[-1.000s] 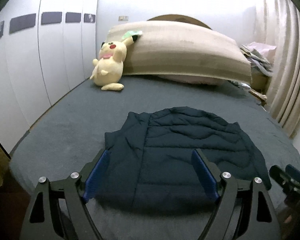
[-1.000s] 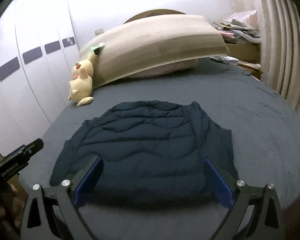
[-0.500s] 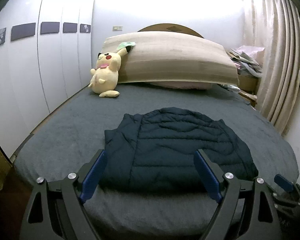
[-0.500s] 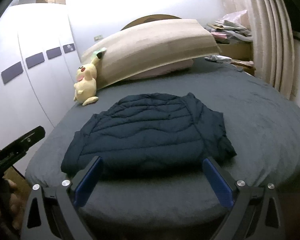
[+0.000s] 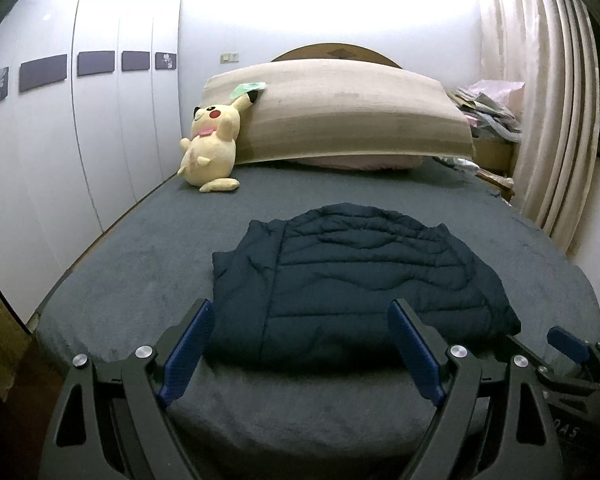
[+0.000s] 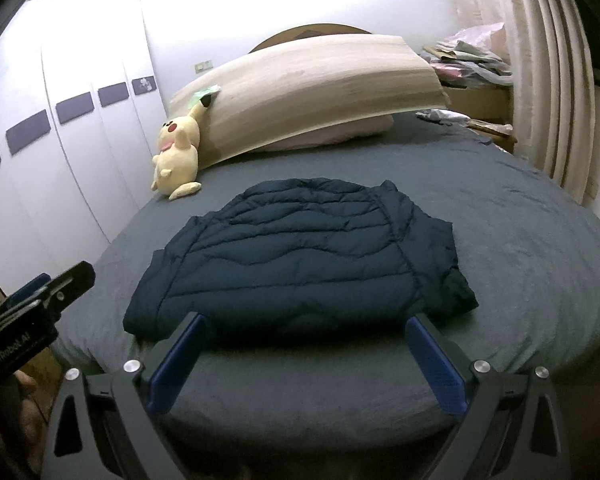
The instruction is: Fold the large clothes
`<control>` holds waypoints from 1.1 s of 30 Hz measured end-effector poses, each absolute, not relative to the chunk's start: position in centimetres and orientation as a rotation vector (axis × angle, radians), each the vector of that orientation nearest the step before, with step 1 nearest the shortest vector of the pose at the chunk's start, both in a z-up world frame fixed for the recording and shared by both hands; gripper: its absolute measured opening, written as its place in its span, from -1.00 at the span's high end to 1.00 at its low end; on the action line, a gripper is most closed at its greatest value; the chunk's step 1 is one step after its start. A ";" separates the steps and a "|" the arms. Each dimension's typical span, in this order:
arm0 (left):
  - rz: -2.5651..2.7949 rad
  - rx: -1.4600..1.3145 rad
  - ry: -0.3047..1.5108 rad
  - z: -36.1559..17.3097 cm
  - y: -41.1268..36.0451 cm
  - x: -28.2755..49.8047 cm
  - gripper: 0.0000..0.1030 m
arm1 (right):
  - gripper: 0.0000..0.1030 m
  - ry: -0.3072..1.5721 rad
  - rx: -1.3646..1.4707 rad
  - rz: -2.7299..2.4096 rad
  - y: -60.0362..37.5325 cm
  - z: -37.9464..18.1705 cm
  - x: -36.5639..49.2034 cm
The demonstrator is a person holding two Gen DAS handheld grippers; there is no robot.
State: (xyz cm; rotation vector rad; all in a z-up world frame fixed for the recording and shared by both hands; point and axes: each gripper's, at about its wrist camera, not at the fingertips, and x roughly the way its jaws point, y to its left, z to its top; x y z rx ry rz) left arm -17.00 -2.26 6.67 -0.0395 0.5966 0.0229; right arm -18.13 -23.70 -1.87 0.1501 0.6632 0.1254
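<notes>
Both claws have drawn back from the dark navy quilted puffer jacket (image 5: 360, 280) since a second ago, so that more of the grey bed sheet (image 5: 140, 280) now shows between their blue pads and the near hem of the garment. The left claw (image 5: 300, 344) is held over the foot edge of the bed with its jaws spread wide and nothing between them; the pads do not touch the fabric. The right claw (image 6: 306, 356) stands the same way, wide open and empty, just before the near hem. The jacket lies flat on the middle of the bed, already folded into a compact shape with the sleeves tucked in, its rounded top pointing to the headboard. A small dark piece of it sticks out at the near right corner. Far behind it, a yellow plush toy with red cheeks (image 5: 212, 148) leans against a long beige bolster cushion (image 5: 352, 112), and a pink pillow (image 5: 360, 162) is under that cushion. White wardrobe doors with dark rectangular panels (image 5: 100, 120) are along the left side, and cream pleated curtains (image 5: 548, 100) hang on the right. In the right wrist view the body of the left claw shows at the left edge, apart from the jacket.
</notes>
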 end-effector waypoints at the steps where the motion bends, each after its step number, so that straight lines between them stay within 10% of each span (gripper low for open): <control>1: 0.026 -0.040 0.596 6.6 -2.2 -17.0 -0.72 | -0.96 0.665 0.148 0.127 -23.6 -1.9 -18.1; 33: 0.051 -0.038 0.663 5.0 -2.3 -16.2 -0.72 | -0.96 0.651 0.115 0.084 -23.8 -2.0 -18.2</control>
